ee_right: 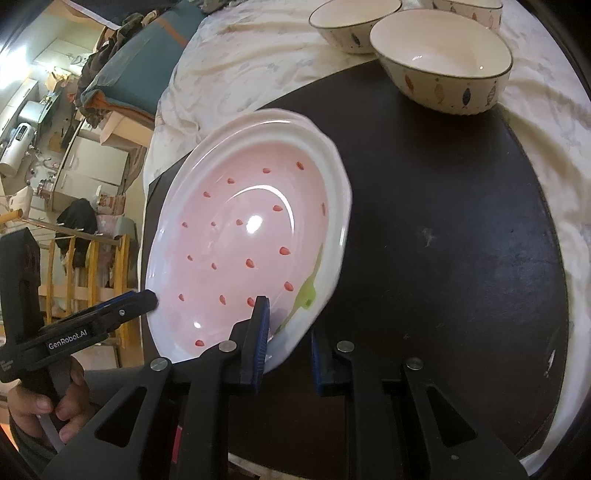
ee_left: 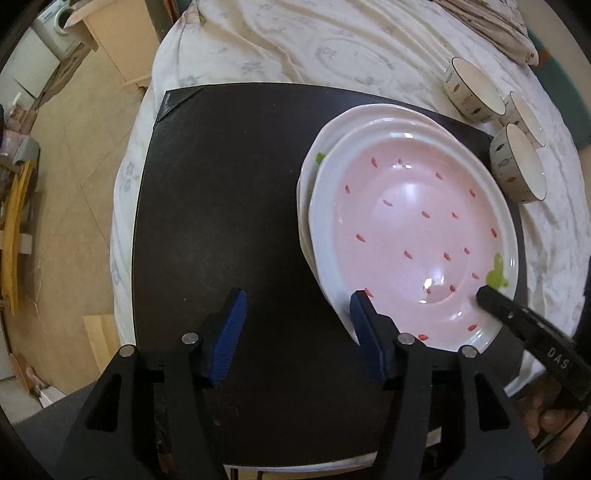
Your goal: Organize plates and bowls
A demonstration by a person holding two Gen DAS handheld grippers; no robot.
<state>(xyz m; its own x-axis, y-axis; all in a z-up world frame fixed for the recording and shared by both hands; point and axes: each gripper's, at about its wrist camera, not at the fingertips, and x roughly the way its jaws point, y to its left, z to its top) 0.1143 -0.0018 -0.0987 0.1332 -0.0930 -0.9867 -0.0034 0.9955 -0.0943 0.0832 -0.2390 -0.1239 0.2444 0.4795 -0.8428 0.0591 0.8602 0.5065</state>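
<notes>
A pink strawberry plate (ee_left: 413,236) with a white rim lies on top of another white plate (ee_left: 308,173) on the black board (ee_left: 221,206). My right gripper (ee_right: 286,332) is shut on the top plate's (ee_right: 240,240) near rim, one finger above and one below; it also shows in the left wrist view (ee_left: 491,299). My left gripper (ee_left: 297,317) is open and empty, its right finger beside the plate's edge; it shows in the right wrist view (ee_right: 147,299). Three speckled bowls (ee_left: 472,90) (ee_left: 526,114) (ee_left: 519,164) stand on the sheet at the far right.
The board lies on a white patterned bedsheet (ee_left: 295,48). The nearest bowl (ee_right: 447,59) sits at the board's far corner, another bowl (ee_right: 352,22) behind it. A folded cloth (ee_left: 491,26) lies at the back. The floor and furniture are left of the bed.
</notes>
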